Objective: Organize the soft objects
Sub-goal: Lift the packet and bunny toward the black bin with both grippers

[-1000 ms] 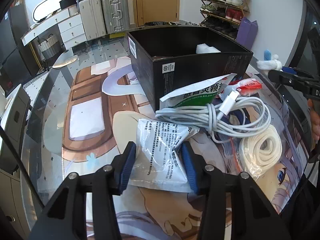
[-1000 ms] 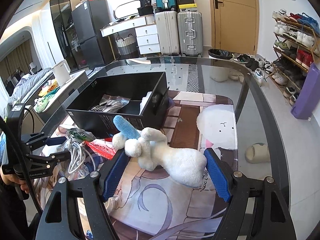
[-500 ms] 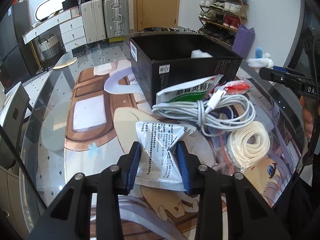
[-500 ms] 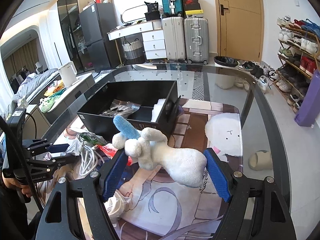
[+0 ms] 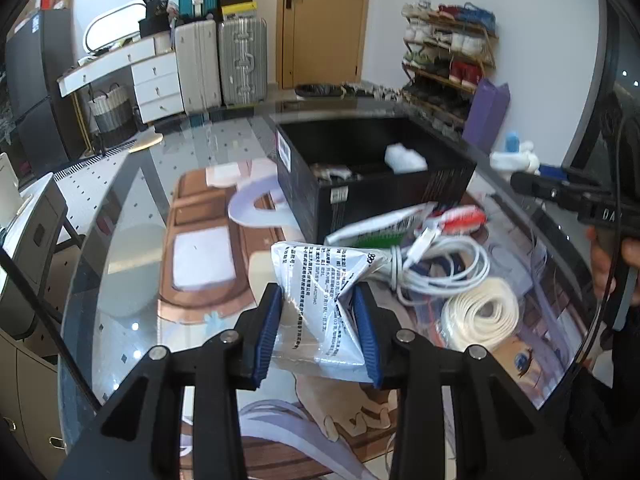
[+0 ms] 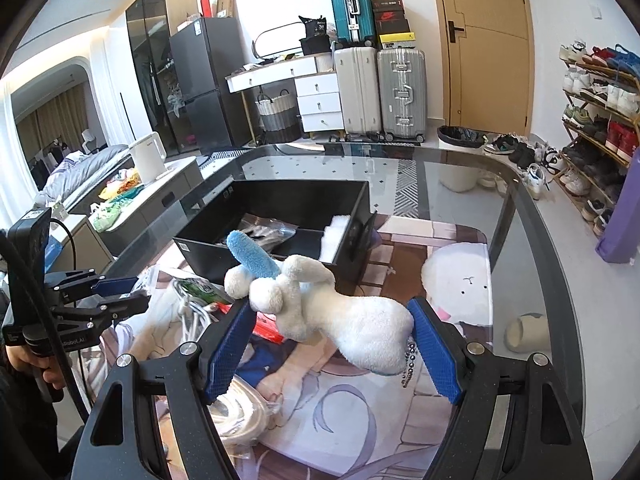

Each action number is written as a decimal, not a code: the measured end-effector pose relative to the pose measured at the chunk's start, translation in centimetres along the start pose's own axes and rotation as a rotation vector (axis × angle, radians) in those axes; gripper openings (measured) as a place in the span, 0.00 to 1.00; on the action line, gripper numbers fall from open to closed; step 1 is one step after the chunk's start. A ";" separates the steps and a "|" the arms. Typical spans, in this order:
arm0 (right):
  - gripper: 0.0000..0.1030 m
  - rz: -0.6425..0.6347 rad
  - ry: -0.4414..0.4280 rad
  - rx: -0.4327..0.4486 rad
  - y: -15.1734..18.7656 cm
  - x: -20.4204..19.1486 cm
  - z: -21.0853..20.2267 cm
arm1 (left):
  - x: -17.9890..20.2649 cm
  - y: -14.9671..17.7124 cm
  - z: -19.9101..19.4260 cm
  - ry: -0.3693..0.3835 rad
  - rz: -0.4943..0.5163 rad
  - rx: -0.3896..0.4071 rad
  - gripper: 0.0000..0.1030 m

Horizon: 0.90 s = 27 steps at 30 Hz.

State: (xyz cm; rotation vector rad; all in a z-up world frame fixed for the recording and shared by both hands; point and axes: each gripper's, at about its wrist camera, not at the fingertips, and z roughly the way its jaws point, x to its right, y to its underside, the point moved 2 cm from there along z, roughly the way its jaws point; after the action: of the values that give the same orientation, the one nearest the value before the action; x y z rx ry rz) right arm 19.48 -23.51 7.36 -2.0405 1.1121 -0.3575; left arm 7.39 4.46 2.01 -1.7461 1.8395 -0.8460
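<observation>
The glass table [image 5: 132,216], laid over a printed cartoon mat, carries everything in play. The largest thing on it is the black storage box [image 5: 372,176], open at the top, with a white soft item [image 5: 404,158] and a dark packet already inside. It looks like the place where both held items should end up.

In front of the box lies a clutter: a coiled white charging cable [image 5: 444,264], a green-and-white sachet [image 5: 376,230], a red wrapper [image 5: 464,216] and a rolled white strap [image 5: 480,314].

The right gripper [image 6: 332,344] holds the white plush toy [image 6: 352,328] with a blue ear, lifted clear of the table just short of the box's near wall; its jaws stand wide, pressing the toy's body at both ends. The left gripper [image 5: 320,332] is closed on a clear plastic packet [image 5: 320,288] printed with black text, pinching its lower half so the film buckles between the blue pads [image 5: 269,330].

The packet's upper corner touches or lies very near the cable coil, so the left hand should probably lift straight up first, lest it drag the cable along. The film is slippery and crumples, so a steady squeeze without twisting seems wise. Carry it over the near wall of the box high enough to clear the rim, then release it low inside. The plush hangs forward of its grip, so keeping that gripper level and bringing it over the box's free space, away from the left hand's path, would avoid a collision above the box.
</observation>
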 end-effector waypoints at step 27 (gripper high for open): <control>0.77 -0.004 -0.085 0.089 -3.0 -1.8 -1.2 | 1.8 -6.8 -0.5 0.018 -0.017 0.165 0.34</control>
State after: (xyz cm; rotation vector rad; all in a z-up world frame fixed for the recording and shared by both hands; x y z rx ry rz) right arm 19.56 -21.67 10.53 -1.9620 1.0230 -0.3137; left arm 11.70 2.69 7.32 -1.6586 1.7162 -0.9936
